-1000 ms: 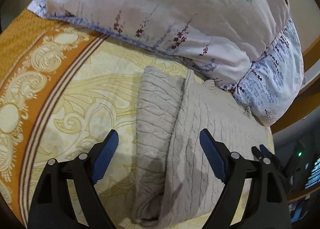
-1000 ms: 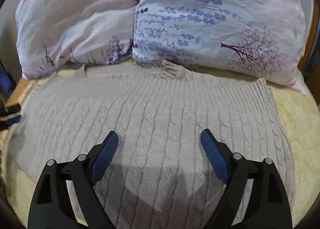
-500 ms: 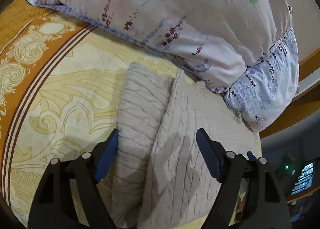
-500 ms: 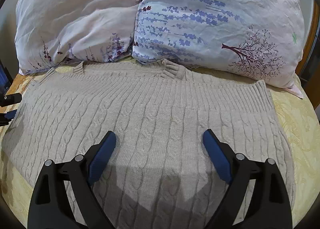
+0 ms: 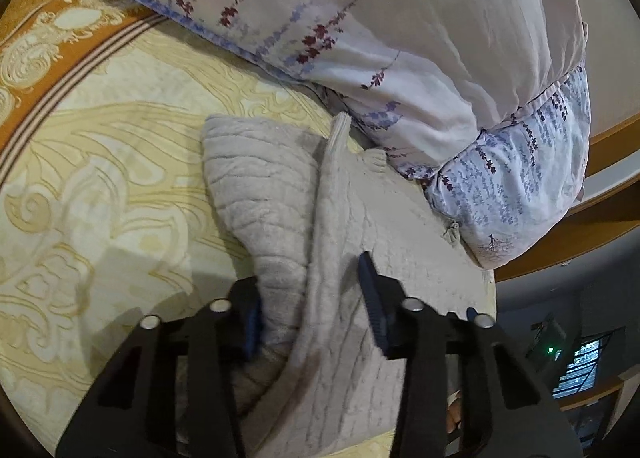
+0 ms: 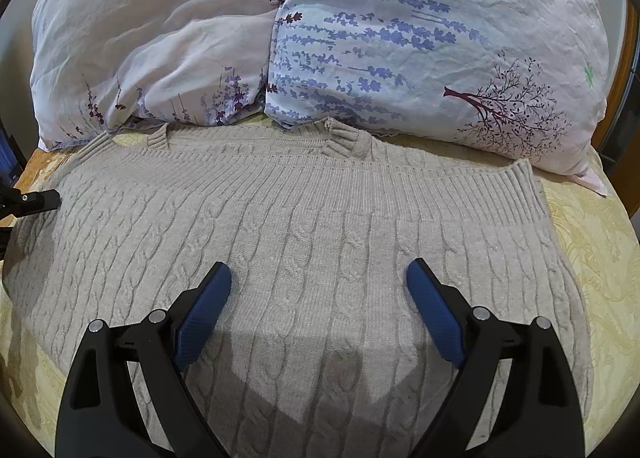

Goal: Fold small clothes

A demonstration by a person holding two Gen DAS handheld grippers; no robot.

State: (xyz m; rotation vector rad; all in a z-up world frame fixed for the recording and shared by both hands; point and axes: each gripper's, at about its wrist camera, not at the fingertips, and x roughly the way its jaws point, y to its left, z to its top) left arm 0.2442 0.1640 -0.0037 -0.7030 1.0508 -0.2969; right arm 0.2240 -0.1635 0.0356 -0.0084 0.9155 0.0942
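Left wrist view: the left gripper (image 5: 312, 306) has just been closing its jaws on a bunched fold at the side edge of the beige cable-knit sweater (image 5: 344, 242); the blue pads look pressed into the knit, though blur makes contact on the right pad uncertain. The sweater runs from 6 o'clock up to 12, ending under the floral pillows (image 5: 400, 38) on the yellow bedspread (image 5: 100, 162)

Right wrist view: the right gripper (image 6: 318, 298) hangs with fingers spread wide above the sweater (image 6: 300, 210), pinching nothing. The sweater lies flat, collar at 12 o'clock against the pillows (image 6: 420, 38)
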